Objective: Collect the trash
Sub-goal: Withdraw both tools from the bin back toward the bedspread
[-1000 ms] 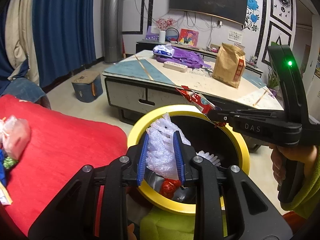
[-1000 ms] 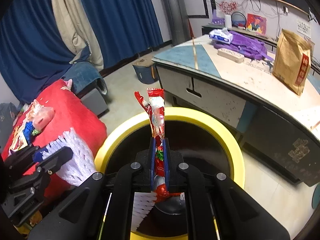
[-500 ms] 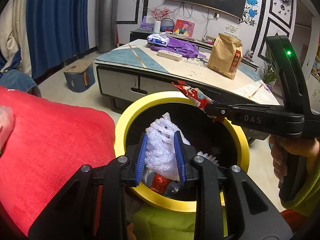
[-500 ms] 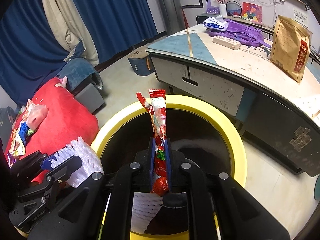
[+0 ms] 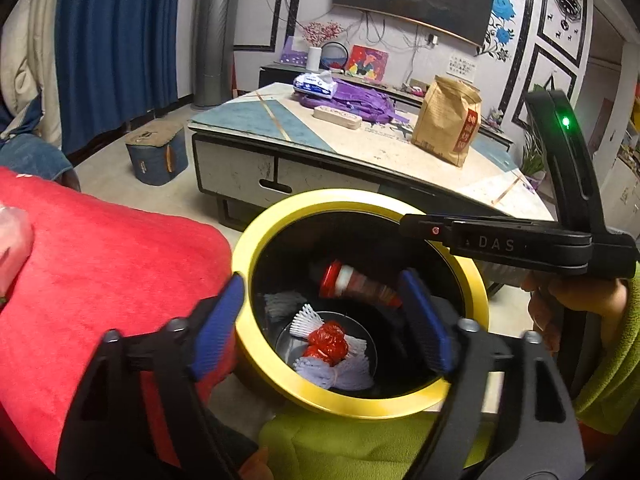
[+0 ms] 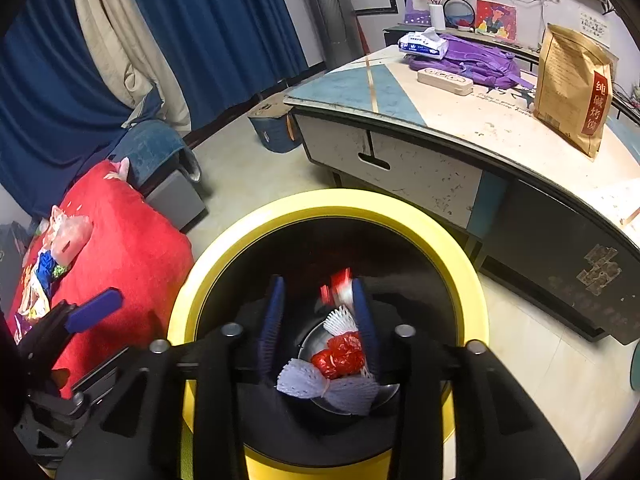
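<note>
A black bin with a yellow rim (image 5: 256, 232) (image 6: 392, 212) stands on the floor below both grippers. Inside lie white foam netting (image 5: 340, 372) (image 6: 304, 380), a crumpled red wrapper (image 5: 326, 342) (image 6: 340, 354) and a red snack wrapper (image 5: 356, 284) (image 6: 338, 284), blurred in the right wrist view. My left gripper (image 5: 320, 324) is open and empty over the bin's near rim. My right gripper (image 6: 318, 320) is open and empty above the bin mouth; its body (image 5: 520, 240) crosses the bin's right side in the left wrist view.
A red-covered seat (image 5: 100, 264) (image 6: 120, 232) sits left of the bin, with a pink bag and other scraps (image 6: 60, 248) on it. A low table (image 5: 360, 148) (image 6: 460, 128) behind the bin holds a brown paper bag (image 5: 448, 120), purple cloth and tissues. A blue stool (image 5: 156, 156) stands on the floor.
Both grippers opened. The white foam netting dropped from the left gripper and the red snack wrapper from the right one into the bin.
</note>
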The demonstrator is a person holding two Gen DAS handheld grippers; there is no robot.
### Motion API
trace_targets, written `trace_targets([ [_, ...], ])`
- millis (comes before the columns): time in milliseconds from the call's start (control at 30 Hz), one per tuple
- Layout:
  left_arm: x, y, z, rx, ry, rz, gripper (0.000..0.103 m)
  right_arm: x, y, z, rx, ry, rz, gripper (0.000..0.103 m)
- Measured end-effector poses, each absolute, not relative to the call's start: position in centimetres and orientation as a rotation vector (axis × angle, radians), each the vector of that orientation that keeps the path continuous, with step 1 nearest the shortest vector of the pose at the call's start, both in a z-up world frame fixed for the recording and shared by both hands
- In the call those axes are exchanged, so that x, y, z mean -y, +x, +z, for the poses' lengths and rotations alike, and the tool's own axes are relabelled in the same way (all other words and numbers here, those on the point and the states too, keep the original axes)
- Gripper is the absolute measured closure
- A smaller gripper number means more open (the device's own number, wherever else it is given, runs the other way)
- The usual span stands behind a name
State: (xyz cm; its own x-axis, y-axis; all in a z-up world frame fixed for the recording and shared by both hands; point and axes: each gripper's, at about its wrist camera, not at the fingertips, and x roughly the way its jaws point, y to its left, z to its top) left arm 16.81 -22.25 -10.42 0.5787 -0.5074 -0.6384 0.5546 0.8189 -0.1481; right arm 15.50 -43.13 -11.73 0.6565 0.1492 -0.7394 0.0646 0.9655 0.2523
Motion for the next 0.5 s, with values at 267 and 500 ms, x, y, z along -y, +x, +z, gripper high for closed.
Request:
trace_targets([
  [267,20.3,16.4,-8.7,-0.694,0.017,-0.570,0.011,42.7,14.4,-9.9,-0.780,0.228,0.024,0.044],
  [500,18.0,16.0,-7.7,-0.676,-0.011,-0.503,0.011,41.7,13.3,-7.9,-0.691,0.190,0.045,0.032],
])
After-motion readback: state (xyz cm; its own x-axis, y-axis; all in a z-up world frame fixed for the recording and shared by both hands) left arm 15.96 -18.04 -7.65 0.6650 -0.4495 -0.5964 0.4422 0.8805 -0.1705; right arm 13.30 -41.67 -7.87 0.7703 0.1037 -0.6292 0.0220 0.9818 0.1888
